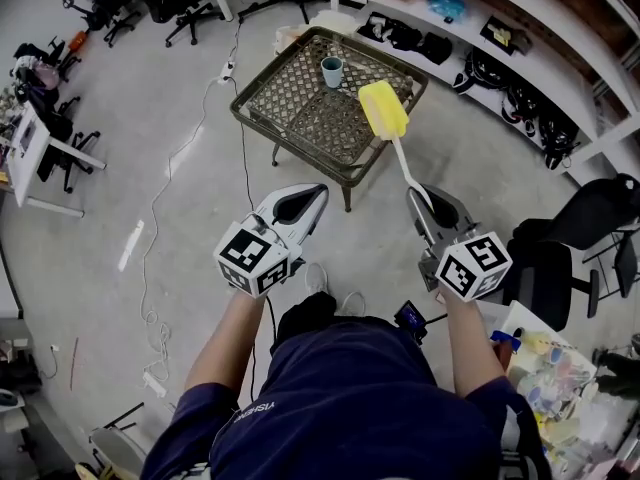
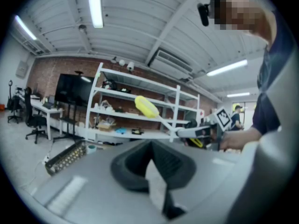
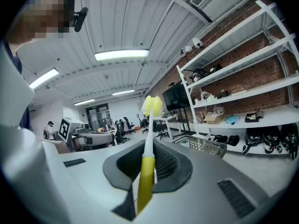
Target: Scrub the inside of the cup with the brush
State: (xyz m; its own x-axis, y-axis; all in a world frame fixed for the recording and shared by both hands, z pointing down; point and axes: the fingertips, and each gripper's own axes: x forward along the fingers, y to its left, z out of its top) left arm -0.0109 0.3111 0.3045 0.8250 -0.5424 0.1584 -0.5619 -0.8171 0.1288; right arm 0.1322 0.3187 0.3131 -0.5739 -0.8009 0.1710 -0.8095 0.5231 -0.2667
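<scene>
Left gripper [image 1: 314,192] jaws pressed together, empty; right gripper [image 1: 418,196] clamps the brush [image 1: 384,110] handle (its lower end hidden between the jaws). Farther off, the cup [image 1: 331,70] stands on the wicker table [image 1: 300,146], its inside unclear

The small teal plastic cup [image 1: 331,70] stands on the far part of the square brown wicker table [image 1: 262,128], with the white metal shelving [image 1: 520,68] behind and right of the table. Nearer than the table, the left gripper [image 1: 310,193] and right gripper [image 1: 425,200] lie side by side. The white-handled brush with a yellow sponge head [image 1: 383,110] reaches from between the right gripper's jaws toward the table's near right edge, well apart from the cup.
</scene>
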